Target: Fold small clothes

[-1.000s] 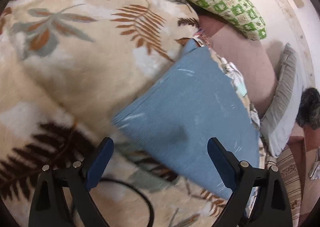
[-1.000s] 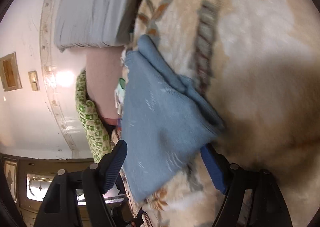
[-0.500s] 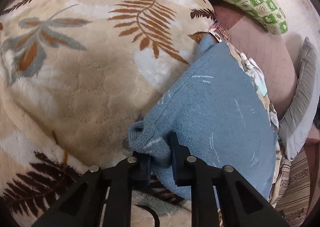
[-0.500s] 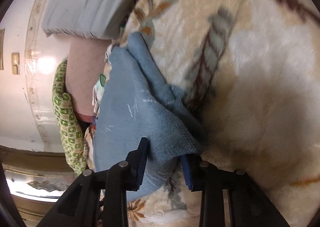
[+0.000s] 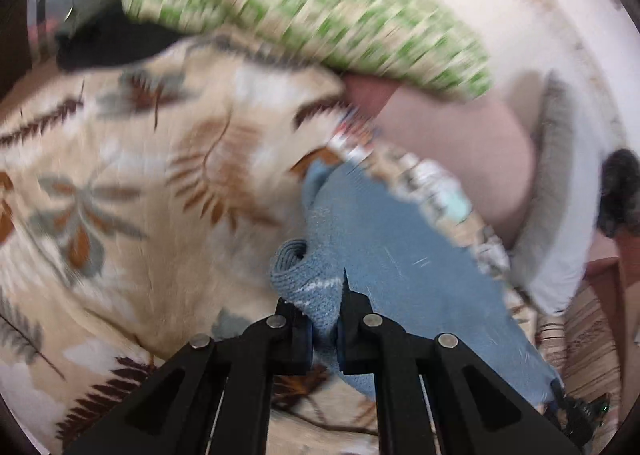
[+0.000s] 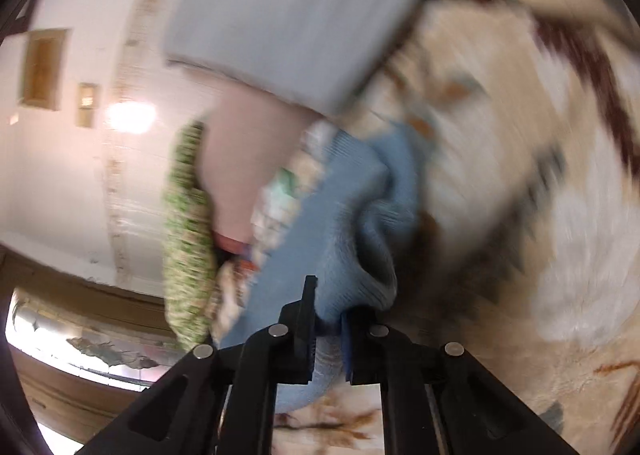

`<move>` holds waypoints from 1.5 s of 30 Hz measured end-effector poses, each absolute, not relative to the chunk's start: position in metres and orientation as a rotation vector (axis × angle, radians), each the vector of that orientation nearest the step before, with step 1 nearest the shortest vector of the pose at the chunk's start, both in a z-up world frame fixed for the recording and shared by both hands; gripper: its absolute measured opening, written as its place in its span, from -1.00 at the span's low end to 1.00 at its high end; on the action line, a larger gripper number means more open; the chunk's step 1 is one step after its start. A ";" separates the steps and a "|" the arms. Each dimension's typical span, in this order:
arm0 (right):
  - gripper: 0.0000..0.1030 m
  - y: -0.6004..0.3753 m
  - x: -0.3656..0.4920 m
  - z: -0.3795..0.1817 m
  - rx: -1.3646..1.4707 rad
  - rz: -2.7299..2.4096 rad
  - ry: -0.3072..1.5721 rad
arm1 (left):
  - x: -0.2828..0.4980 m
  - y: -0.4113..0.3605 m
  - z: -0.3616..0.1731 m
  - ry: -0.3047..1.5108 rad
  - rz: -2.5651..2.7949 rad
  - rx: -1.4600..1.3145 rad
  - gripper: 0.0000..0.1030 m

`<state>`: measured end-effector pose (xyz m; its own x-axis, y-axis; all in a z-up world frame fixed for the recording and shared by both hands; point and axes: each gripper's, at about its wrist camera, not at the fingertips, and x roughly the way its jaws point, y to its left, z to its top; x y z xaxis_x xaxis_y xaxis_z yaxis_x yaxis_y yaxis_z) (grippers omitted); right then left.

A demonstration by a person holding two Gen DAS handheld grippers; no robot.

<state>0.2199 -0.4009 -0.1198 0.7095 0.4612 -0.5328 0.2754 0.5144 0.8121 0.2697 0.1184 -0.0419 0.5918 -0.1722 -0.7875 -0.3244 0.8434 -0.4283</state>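
Both tools — left [image 5: 325, 319]; right [image 6: 329, 325] — pinch the blue garment [image 5: 400, 255].

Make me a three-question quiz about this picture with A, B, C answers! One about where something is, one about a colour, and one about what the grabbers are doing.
1. Where does the blue knitted garment lie?
A. on the cream leaf-patterned fleece blanket
B. on a wooden chair
C. in a basket

2. What colour is the checked pillow behind the blanket?
A. red and black
B. green and cream
C. purple

3. What are the left gripper and right gripper doing?
A. both open and holding nothing
B. only one holds cloth
C. both shut on the blue garment

Answers:
1. A, the garment rests on the leaf-printed blanket in both views.
2. B, green squares on cream show despite the blur.
3. C, blue knit is pinched between the fingers of each gripper.
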 end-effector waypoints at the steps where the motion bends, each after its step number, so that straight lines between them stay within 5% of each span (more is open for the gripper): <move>1: -0.81 -0.402 0.219 -0.102 1.044 0.132 0.789 | 0.263 0.118 -0.026 0.924 0.086 -0.584 -0.84; 8: -0.81 -0.409 0.160 -0.030 0.969 0.177 0.703 | 0.176 0.125 0.005 0.860 0.039 -0.583 -0.84; 15: -0.81 -0.384 0.047 -0.115 0.949 0.130 0.845 | 0.090 0.137 -0.105 1.034 0.108 -0.583 -0.82; 16: -0.78 -0.386 0.038 -0.138 0.976 0.101 0.880 | 0.088 0.140 -0.137 1.122 0.143 -0.594 -0.75; 17: -0.74 -0.389 0.030 -0.170 1.026 0.055 0.942 | 0.088 0.144 -0.159 1.174 0.158 -0.622 -0.28; 18: -0.74 -0.390 0.028 -0.194 1.063 0.025 1.005 | 0.087 0.149 -0.172 1.186 0.157 -0.668 -0.12; 21: -0.38 -0.401 0.018 -0.236 1.200 -0.023 1.058 | 0.082 0.158 -0.162 1.156 0.171 -0.711 0.01; 22: 0.12 -0.402 0.016 -0.231 1.199 -0.013 1.040 | 0.081 0.161 -0.149 1.132 0.206 -0.690 0.07; 24: 0.53 -0.402 0.018 -0.214 1.145 0.001 1.011 | 0.075 0.165 -0.128 1.060 0.197 -0.698 0.08; 29: 0.53 -0.404 0.021 -0.213 1.144 -0.022 1.016 | 0.062 0.156 -0.094 0.940 0.208 -0.612 0.37; 33: 0.28 -0.401 0.025 -0.219 1.114 -0.051 1.043 | 0.087 0.137 -0.154 1.195 0.288 -0.423 0.36; 37: 0.33 -0.403 0.011 -0.181 0.946 -0.137 1.073 | 0.077 0.140 -0.153 1.150 0.300 -0.452 0.36; 45: 0.53 -0.344 0.056 -0.098 0.798 0.243 0.826 | 0.047 0.154 -0.117 1.030 0.292 -0.465 0.36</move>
<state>0.0558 -0.3443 -0.0984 0.6702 0.4844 -0.5623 0.1023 0.6901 0.7165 0.0474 0.1537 -0.1175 0.4890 0.0166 -0.8721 -0.4434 0.8657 -0.2321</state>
